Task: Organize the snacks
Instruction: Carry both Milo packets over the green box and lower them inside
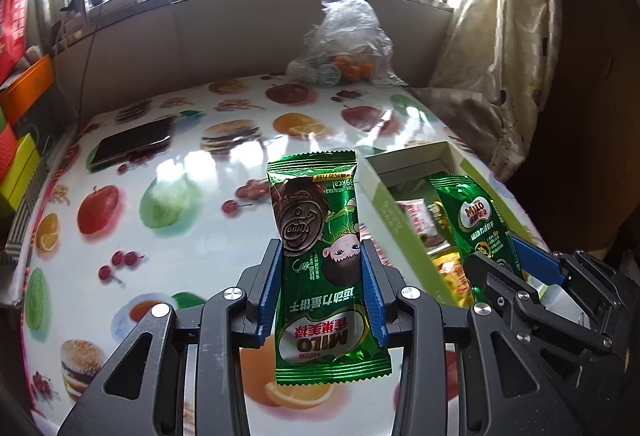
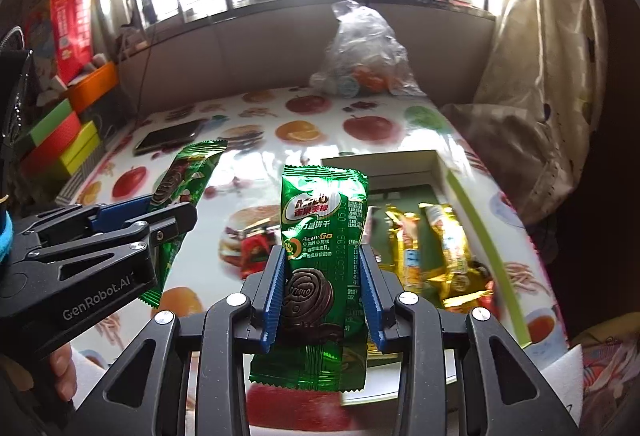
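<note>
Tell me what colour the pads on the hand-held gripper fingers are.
Blue, ribbed pads; clearest in the right wrist view, gripping the green Milo packet.

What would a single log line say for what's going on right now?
left gripper: shut on left Milo packet | right gripper: shut on right Milo packet | both raised near open box

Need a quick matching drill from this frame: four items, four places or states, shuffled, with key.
Items:
1. green Milo biscuit packet
2. dark flat phone
3. clear plastic bag of oranges
4. gold foil snack packets

Places:
A. far table edge, below the window
B. inside the open white cardboard box
C. pinched in the left claw
D. flat on the fruit-print tablecloth, far left

Pairs: 1-C, 2-D, 3-A, 4-B
</note>
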`<state>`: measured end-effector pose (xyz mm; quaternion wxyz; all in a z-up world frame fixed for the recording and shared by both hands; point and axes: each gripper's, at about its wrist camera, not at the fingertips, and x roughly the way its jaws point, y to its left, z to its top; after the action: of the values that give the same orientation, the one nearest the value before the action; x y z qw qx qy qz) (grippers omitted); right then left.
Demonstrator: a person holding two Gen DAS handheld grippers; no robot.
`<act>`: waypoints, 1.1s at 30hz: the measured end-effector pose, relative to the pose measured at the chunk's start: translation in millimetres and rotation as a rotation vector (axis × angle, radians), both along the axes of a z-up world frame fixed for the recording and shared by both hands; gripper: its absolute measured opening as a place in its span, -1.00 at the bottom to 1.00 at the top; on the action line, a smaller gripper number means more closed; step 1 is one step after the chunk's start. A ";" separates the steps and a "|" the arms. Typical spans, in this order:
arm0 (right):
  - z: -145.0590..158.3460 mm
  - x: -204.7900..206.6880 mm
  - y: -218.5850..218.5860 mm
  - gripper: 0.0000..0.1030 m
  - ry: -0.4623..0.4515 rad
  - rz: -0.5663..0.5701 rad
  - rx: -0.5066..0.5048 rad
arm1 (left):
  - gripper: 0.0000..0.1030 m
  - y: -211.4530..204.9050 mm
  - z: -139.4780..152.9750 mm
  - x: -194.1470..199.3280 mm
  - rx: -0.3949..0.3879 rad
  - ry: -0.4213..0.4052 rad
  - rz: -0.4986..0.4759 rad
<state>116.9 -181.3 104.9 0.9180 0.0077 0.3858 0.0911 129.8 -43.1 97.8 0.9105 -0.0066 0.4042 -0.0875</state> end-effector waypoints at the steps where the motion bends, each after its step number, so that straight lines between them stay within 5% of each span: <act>1: 0.6 0.7 -4.2 -0.34 -0.001 -0.009 -0.002 | -0.25 -3.2 -0.1 2.1 -0.003 0.003 -0.006; 33: -22.3 31.0 -85.5 -0.34 0.068 -0.158 -0.023 | -0.25 -86.4 -29.6 54.1 -0.043 0.099 -0.157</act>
<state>147.9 -266.8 82.6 0.9088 0.0305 0.4159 0.0138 183.9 -129.5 68.2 0.8793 0.0013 0.4461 -0.1666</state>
